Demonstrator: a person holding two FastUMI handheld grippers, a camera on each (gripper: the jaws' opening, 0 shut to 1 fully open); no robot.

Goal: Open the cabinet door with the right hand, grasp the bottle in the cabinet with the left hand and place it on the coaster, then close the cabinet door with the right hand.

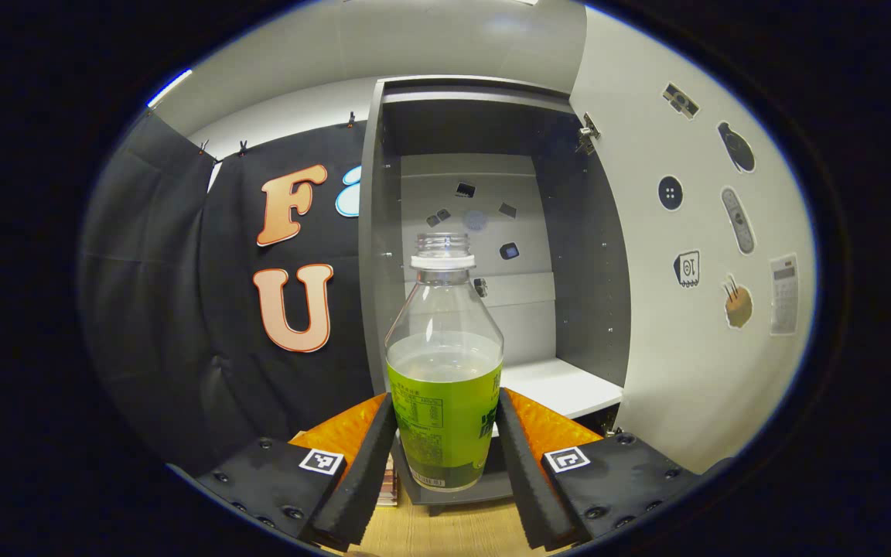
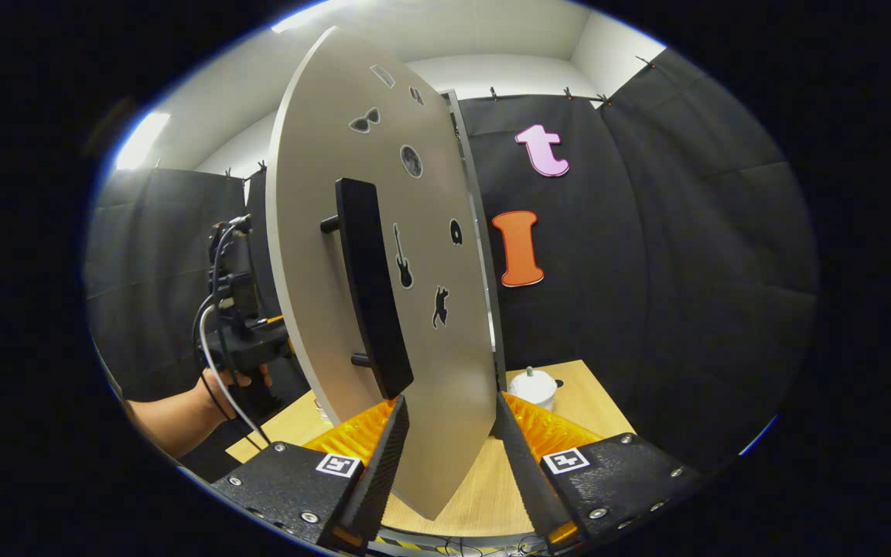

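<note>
The left gripper (image 1: 445, 449) is closing both fingers against the lower, labelled body of the bottle (image 1: 445, 363), which is standing upright dead ahead between them, long axis vertical, open neck pointing up, in front of the open cabinet (image 1: 492, 232). The right gripper (image 2: 449, 456) is waiting with its fingers spread around the bottom edge of the swung-out cabinet door (image 2: 337, 232), the handle (image 2: 368, 286) just above and gripping nothing. No coaster can be made out.

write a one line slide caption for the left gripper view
Left gripper shut on a capless, part-full bottle with a green label, in front of the open cabinet, its door swung wide.
</note>
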